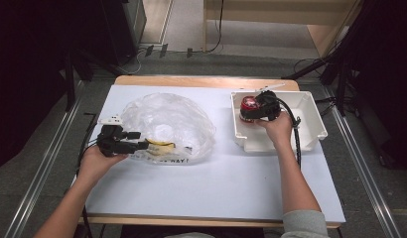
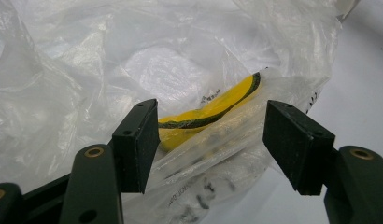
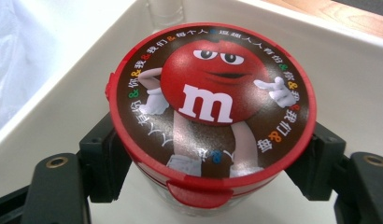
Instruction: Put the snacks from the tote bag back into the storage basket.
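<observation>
A: Right gripper view — what's btwn the jaws?
B: One candy jar (image 3: 212,121), red lid up. Right gripper (image 3: 212,161) clamps its sides just under the lid, inside one white bin (image 3: 362,88).
A: Left gripper view?
B: Left gripper (image 2: 210,144) jaws spread wide, plastic bag (image 2: 87,70) edge btwn them; one yellow item (image 2: 199,119) inside, just past the jaws.
A: High view adds?
B: Both hands, bag and bin well apart on the table (image 1: 216,178).
</observation>
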Available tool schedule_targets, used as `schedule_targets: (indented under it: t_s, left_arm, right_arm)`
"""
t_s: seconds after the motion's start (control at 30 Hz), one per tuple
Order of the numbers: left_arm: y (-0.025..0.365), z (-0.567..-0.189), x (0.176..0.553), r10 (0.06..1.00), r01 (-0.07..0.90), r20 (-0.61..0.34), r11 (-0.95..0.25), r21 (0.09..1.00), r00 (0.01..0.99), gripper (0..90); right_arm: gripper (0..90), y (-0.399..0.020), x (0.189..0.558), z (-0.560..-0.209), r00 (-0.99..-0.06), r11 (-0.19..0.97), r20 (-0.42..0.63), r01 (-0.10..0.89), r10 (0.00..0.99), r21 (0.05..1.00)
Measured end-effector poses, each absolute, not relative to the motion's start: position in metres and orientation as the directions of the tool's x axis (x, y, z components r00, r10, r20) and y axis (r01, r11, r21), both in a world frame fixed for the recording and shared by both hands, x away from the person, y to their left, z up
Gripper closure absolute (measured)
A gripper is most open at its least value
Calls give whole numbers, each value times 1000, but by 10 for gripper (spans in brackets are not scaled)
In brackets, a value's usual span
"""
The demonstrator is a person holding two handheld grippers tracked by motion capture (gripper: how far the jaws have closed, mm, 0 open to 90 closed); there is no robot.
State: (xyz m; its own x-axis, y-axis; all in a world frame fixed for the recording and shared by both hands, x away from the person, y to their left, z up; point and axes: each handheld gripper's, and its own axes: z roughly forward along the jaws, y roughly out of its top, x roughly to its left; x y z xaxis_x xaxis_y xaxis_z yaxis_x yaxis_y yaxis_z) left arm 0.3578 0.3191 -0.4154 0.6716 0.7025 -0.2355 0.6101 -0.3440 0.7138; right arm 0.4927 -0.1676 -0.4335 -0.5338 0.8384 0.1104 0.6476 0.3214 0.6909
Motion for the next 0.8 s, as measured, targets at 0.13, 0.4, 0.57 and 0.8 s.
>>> schedule_targets:
  t_s: [0.13,0.4,0.57,0.8]
  left_arm:
    - [320,-416,358,701,610,-236,-345,713,673,369]
    - [319,-416,357,701,609,-234,-348,713,674,369]
    - [319,-416,357,700,609,-233,-349,712,675,369]
    - [318,-416,357,698,611,-235,-354,708,677,369]
  right_arm:
    - [263,-168,494,-437,-526,310,119,654,842,690]
    - [263,-169,496,-443,-517,317,109,663,849,679]
    - [263,-169,497,-447,-509,313,104,665,855,678]
    - [263,-169,497,-450,-520,318,93,644,849,696]
